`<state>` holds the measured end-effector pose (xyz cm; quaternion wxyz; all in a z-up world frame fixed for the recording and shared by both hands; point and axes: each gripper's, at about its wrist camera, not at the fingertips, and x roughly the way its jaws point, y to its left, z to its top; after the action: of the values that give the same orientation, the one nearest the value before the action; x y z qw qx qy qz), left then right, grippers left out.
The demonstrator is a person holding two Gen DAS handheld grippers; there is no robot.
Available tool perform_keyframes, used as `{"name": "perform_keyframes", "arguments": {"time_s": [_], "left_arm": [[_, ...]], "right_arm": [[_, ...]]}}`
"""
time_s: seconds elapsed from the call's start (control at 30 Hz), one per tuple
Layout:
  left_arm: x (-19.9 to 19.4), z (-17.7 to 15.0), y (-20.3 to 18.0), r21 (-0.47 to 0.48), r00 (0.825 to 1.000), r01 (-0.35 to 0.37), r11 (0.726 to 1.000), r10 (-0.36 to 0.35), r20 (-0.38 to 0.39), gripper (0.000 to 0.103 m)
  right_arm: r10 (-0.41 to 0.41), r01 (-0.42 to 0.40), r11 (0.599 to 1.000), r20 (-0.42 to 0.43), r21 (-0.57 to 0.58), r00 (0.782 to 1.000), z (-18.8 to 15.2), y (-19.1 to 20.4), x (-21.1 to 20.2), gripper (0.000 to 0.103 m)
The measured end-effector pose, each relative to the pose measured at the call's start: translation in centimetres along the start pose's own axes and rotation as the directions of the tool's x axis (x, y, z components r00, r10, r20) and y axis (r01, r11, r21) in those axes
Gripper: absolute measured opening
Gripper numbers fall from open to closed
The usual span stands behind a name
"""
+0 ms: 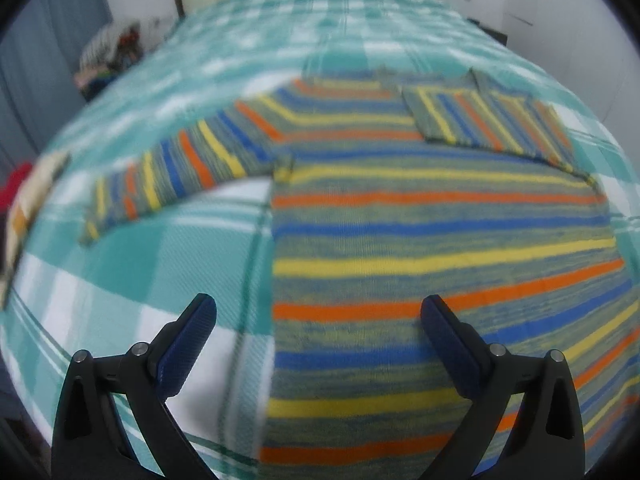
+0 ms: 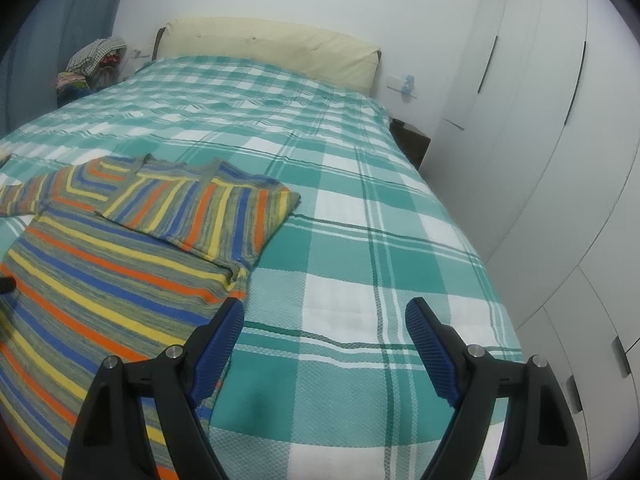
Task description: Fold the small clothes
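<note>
Sweater's unfolded sleeve [image 1: 168, 176] runs out ahead-left of the wide-open, empty left gripper [image 1: 319, 322], so that one's closer than the right gripper [image 2: 325, 320], also spread.

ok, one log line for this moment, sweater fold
step: sleeve folds | sweater: flat on bed | right sleeve: folded in | left sleeve: still out | left gripper: open, empty | right gripper: open, empty
</note>
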<state>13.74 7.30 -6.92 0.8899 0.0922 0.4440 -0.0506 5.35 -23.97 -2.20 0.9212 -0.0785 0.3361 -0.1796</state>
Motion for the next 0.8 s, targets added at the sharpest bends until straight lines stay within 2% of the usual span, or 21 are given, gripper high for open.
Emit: {"name": "perform_keyframes", "arguments": {"time_s": [0.17,0.53,0.7,0.8], "left_arm": [[-1.5,0.4,-0.7,0.061,0.995,-0.054,0.997,0.049,0.085,0.102],[-2.0,0.3,-1.6,0.135,0.986,-0.123,0.983,0.105,0.132,0.102],[-1.9,0.5,-0.9,0.115,0.991,-0.096,0.989,0.084,0.108,0.102],[-1.9,2.0,2.6,0.037,0.997,-0.035,0.999,0.032,0.073,0.102]], "right_arm": [[0.004,-0.004,1.000,-0.003,-0.011,1.000,-0.1,0.3,0.2,0.082],[0.007,-0.007,1.000,-0.004,-0.022,1.000,-0.3,0.7,0.1,0.082],[0.006,-0.006,1.000,-0.004,-0.021,1.000,-0.3,0.8,0.1,0.082],[0.007,-0.007,1.000,-0.003,-0.020,1.000,-0.3,0.7,0.1,0.082]]}}
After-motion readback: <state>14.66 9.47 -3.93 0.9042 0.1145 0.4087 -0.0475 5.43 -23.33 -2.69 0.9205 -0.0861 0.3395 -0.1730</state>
